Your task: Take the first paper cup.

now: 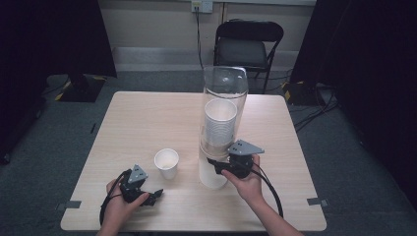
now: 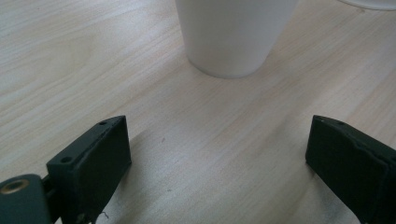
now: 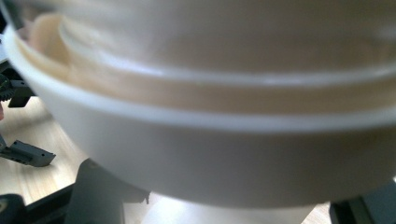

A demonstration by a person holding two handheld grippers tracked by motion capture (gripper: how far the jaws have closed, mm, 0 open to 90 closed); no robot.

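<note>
- Right tongs [image 1: 216,166] sit at the foot of the clear dispenser tube [image 1: 224,93], jaws drawn in around the lowest cup [image 1: 212,178] hanging out of its bottom. In the right gripper view that cup's rim and wall [image 3: 201,154] press close against the lens, with the dark jaws flanking it on both sides, so I read the cup as gripped.
- Left tongs [image 1: 156,193] rest near the desk's near-left edge, jaws spread wide with bare wood between them (nothing held). The left gripper view shows both black jaws far apart and the loose cup [image 2: 233,37] standing straight ahead of them.
- Loose cup [image 1: 166,162] stands upright, mouth up, toward the near middle of the desk [image 1: 147,118], between the two hands and just beside the tube's left.
- Stack of cups [image 1: 220,123] fills the tube above the gripped one. The tube stands upright right of the desk's centre.
- Key relation: the gripped cup's long axis runs vertically, in line with the tube, and the right tongs meet it from the side. Freeing it likely calls for a straight downward pull. The right hand [image 1: 246,182] is the nearer one by far.
</note>
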